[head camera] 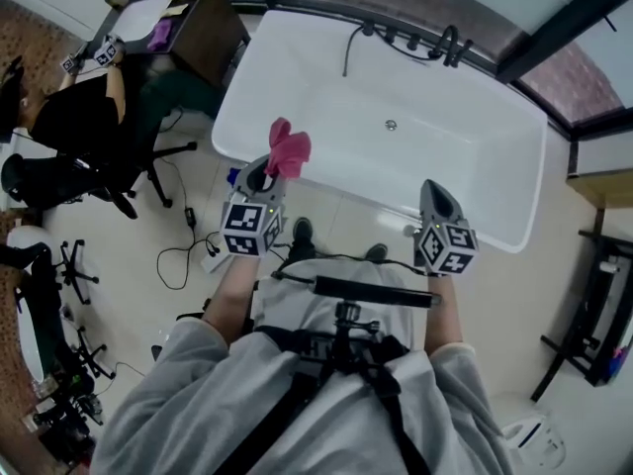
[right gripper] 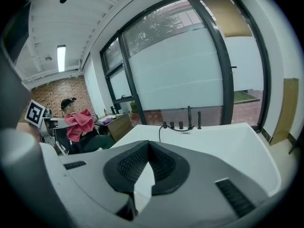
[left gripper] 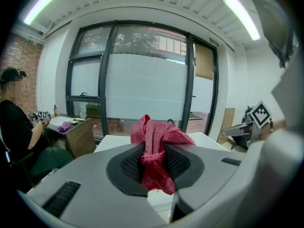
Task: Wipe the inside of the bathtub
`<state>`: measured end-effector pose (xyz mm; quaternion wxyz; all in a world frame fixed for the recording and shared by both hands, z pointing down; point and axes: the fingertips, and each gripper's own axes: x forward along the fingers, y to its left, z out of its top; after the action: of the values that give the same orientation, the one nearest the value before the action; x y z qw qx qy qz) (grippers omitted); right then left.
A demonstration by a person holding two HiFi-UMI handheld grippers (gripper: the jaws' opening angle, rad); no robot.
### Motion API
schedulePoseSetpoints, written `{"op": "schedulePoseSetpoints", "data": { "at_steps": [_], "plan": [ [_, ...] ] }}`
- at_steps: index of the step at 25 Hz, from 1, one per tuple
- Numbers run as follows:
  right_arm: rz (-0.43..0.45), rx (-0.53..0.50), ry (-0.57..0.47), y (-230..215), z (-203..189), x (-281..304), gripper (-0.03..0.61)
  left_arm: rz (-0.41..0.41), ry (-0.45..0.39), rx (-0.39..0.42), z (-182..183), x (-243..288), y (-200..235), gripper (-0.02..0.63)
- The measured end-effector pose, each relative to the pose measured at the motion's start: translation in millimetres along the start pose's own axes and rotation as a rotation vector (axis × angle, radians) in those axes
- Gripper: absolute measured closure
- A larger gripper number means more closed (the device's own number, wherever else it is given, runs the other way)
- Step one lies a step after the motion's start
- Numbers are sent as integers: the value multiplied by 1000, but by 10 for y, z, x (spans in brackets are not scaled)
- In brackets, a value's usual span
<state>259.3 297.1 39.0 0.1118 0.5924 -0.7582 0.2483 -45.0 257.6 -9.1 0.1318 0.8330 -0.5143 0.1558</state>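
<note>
"One cloth, one pair of tongs on it?"

"Yes. My left tongs are clamped on the bunched pink cloth. It stands up past the tips, I reckon so it meets the bathtub first. It hangs over the near rim at the left end, not touching yet."

"And the right?"

"My right tongs are closed on nothing, held just outside the near rim. The basin gives wide room. Only the tap fittings on the far rim need avoiding."
</note>
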Motion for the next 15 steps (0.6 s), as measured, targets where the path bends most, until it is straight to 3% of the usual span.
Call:
{"op": "schedulePoseSetpoints", "data": {
  "at_steps": [7, 15],
  "plan": [
    [9, 1, -3, -218, -73, -166, 569, 19, 0, -12, -22, -56, -278, 534],
    [4, 78, -43, -160, -31, -204, 569, -16, 1, 2, 72, -12, -326, 534]
  ]
}}
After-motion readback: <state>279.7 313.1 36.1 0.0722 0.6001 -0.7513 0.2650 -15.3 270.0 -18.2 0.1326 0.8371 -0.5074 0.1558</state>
